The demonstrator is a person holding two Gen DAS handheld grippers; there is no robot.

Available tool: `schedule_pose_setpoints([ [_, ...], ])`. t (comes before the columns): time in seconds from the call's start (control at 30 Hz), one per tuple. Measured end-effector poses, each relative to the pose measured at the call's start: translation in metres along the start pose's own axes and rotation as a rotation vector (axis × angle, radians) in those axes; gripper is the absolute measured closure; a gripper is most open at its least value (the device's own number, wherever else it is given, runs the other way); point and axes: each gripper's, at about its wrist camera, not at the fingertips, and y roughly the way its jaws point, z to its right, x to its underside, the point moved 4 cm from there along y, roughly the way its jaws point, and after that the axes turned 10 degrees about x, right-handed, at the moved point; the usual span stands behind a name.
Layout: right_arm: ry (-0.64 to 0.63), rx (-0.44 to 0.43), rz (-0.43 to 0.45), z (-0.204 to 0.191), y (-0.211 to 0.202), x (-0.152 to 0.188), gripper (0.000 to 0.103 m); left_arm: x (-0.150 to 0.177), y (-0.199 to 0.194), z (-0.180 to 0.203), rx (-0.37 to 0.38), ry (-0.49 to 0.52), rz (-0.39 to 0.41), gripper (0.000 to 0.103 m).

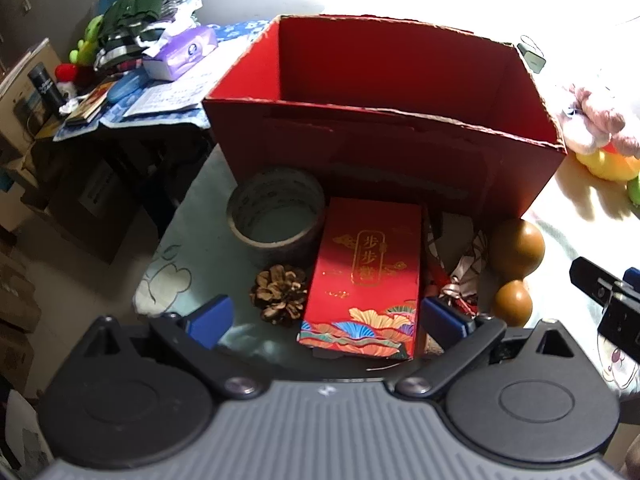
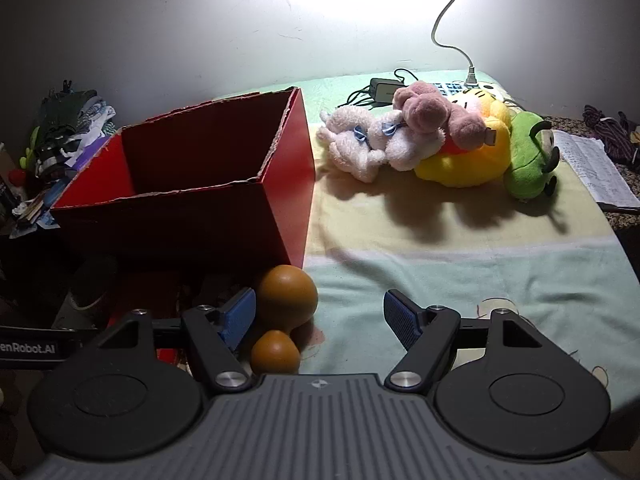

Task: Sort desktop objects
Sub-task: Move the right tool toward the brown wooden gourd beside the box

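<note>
Left gripper is hovering with blue pads spread wide, pinching nothing. Small red packet with gold lettering and fan pattern is lying flat between and just ahead of its fingers. Brown pine cone is sitting just inside its left pad, grey tape roll beyond that. Crumpled patterned wrapper is lying near its right pad.

Right gripper is also standing spread, empty. Smooth brown wooden gourd is resting just beside its left pad. Open red cardboard box is standing ahead of both grippers on pale green cloth.
</note>
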Motion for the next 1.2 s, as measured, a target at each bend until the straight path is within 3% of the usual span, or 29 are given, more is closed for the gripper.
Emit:
schedule_pose_setpoints([
  [0.23, -0.121, 0.006, 0.025, -0.018, -0.004, -0.002, 0.027, 0.000, 0.010, 0.006, 0.007, 0.025, -0.043, 0.003],
  [0.57, -0.090, 0.006, -0.067, -0.021, 0.011, 0.003, 0.027, 0.001, 0.016, 0.001, -0.001, 0.047, -0.058, 0.003],
  [1.2, -0.057, -0.015, -0.133, -0.012, 0.023, 0.006, 0.031, -0.005, 0.024, 0.017, 0.011, 0.121, -0.051, 0.006],
])
